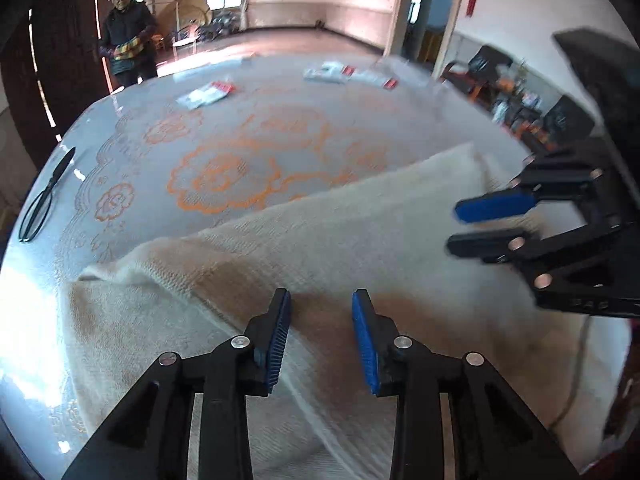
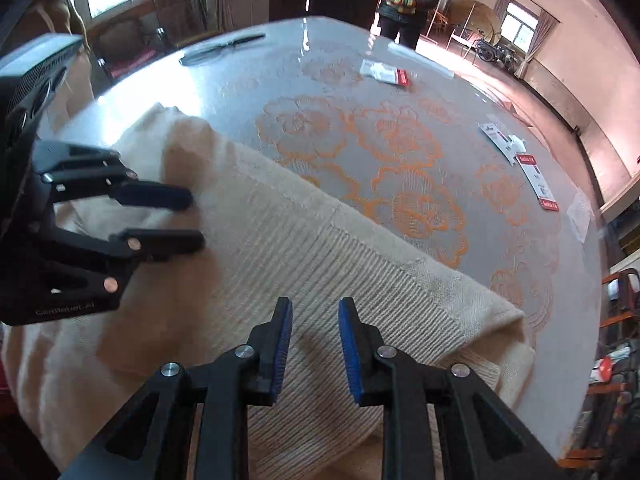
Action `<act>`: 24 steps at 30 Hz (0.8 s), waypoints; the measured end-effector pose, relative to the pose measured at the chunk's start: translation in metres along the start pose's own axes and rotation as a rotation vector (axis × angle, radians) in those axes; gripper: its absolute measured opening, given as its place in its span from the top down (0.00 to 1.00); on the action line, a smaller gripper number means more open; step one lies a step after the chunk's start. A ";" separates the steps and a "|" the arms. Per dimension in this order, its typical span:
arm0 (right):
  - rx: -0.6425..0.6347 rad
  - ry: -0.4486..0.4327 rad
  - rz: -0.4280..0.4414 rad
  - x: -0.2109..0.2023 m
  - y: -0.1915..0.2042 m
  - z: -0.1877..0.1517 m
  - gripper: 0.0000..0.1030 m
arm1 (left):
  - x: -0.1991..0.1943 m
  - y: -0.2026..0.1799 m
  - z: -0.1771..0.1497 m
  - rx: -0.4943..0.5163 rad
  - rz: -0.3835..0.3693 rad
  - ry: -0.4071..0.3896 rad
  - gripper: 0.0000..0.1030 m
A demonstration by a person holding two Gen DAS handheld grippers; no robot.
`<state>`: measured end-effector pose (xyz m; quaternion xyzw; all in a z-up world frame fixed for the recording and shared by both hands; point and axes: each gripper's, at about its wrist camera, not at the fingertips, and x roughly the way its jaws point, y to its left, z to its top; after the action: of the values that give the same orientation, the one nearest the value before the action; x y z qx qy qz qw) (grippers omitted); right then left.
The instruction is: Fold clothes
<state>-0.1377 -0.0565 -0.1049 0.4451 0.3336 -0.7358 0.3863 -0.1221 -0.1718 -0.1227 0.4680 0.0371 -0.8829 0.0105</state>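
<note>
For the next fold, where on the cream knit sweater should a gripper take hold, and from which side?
Judging by its pose, grip the cream knit sweater at its free right-hand corner, where the ribbed edge ends and lifts slightly off the table. Come from above with the right gripper, whose jaws stand open and empty, since the knit elsewhere lies flat and offers no edge to pinch.

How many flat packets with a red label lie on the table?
3. One packet lies near the far edge of the table; a second packet and a third packet lie close together at its right side. Others may be hidden.
</note>
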 end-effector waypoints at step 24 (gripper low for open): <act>0.223 0.038 0.076 0.006 -0.024 -0.012 0.72 | -0.009 0.007 0.001 -0.066 0.114 0.014 0.45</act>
<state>-0.1556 -0.0368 -0.1108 0.5116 0.2399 -0.7444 0.3558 -0.1177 -0.1791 -0.1147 0.4747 0.0394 -0.8760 0.0759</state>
